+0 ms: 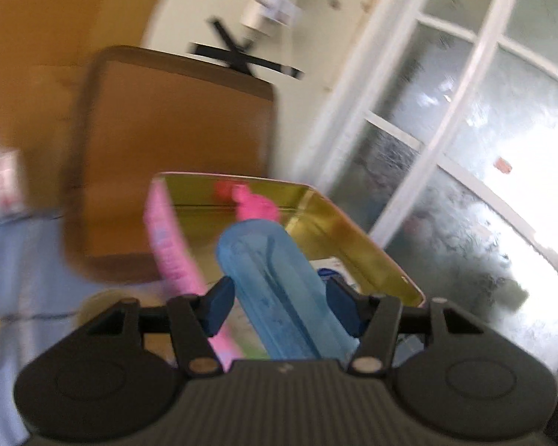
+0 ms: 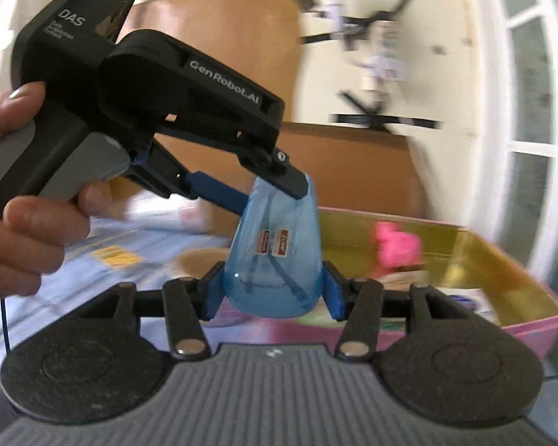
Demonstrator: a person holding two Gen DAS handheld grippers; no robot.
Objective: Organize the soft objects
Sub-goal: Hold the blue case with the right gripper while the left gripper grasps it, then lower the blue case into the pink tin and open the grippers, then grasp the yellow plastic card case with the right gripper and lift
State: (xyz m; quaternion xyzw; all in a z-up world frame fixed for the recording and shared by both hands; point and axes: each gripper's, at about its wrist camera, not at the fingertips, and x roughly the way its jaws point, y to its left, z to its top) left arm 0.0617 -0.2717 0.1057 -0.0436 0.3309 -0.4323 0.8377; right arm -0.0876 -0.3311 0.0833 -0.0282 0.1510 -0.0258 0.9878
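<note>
Both tongs, left (image 2: 282,182) and right (image 2: 275,291), apparently clamp one blue pouch (image 2: 275,260); release together over the box (image 2: 502,260) at two o'clock.

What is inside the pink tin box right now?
Inside the pink tin box a bright pink soft thing and some packets show; the blue bag covers the rest.

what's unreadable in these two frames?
- Stickers on the blue soft object, right wrist view: red labels, text too small.
- Box contents, both views: the blue object, the right gripper and the box wall hide most of the floor; the pink item is motion-blurred.
- Left gripper, right wrist view: near finger covers where the pads meet the blue object.
- Wall fixture, left wrist view: smeared.
</note>
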